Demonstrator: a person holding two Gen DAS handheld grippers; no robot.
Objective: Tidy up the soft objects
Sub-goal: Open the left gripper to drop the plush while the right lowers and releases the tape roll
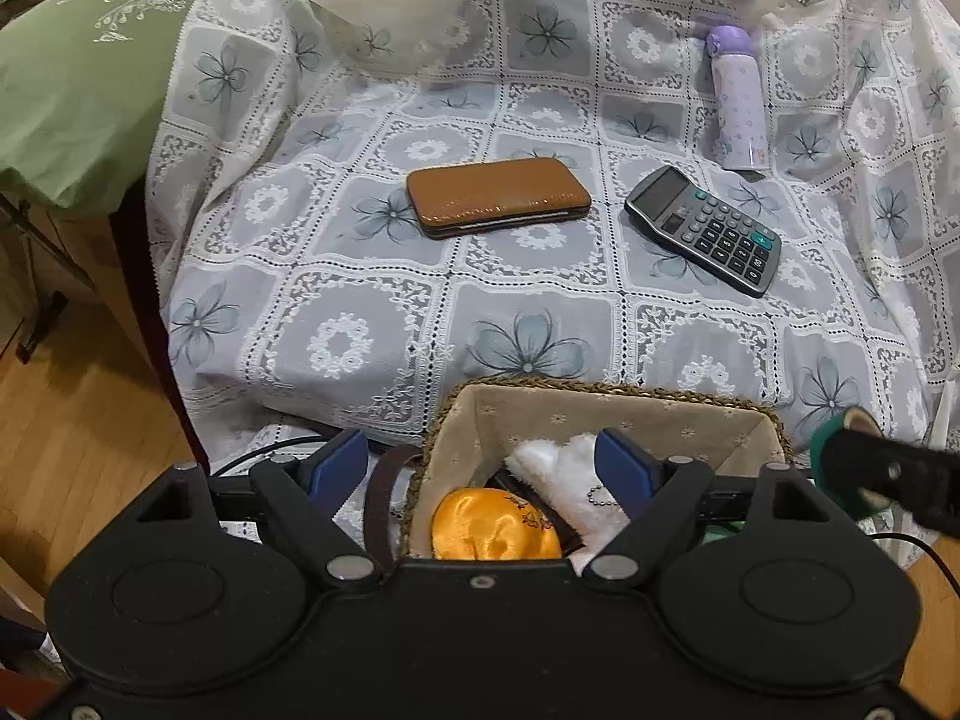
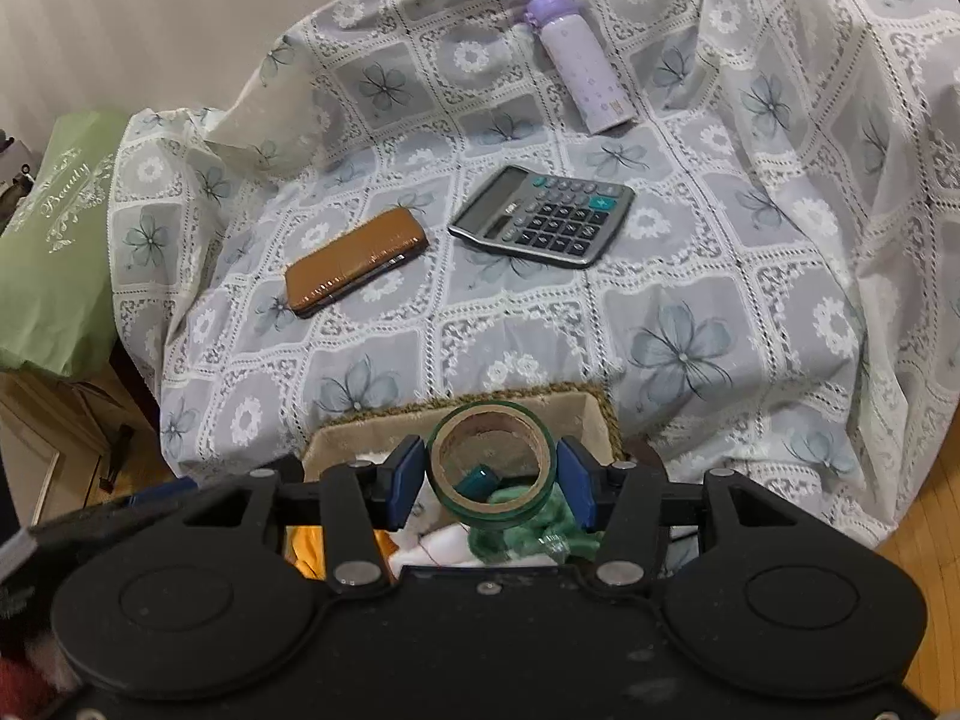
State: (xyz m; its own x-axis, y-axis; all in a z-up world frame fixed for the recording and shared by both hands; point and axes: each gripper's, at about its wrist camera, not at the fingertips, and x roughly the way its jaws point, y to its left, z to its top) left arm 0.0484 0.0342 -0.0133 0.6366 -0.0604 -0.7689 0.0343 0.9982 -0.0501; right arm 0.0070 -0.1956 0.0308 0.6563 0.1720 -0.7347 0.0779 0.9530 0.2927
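A woven basket with a beige cloth lining (image 1: pixel 600 414) stands at the near edge of the covered seat. In it lie an orange satin pouch (image 1: pixel 495 525) and a white fluffy item (image 1: pixel 570 474). My left gripper (image 1: pixel 483 468) is open and empty just above the basket's left side. My right gripper (image 2: pixel 491 483) is shut on a green tape roll (image 2: pixel 491 462), held upright over the basket (image 2: pixel 591 420). A green soft cloth (image 2: pixel 528 534) lies under it. The roll and right gripper show at the right edge of the left wrist view (image 1: pixel 840 462).
On the lace floral cover (image 1: pixel 360 312) lie a brown leather case (image 1: pixel 498 195), a grey calculator (image 1: pixel 705 228) and a purple bottle (image 1: pixel 738 96). A green bag (image 1: pixel 78 72) stands at the left. Wooden floor (image 1: pixel 66 420) is below left.
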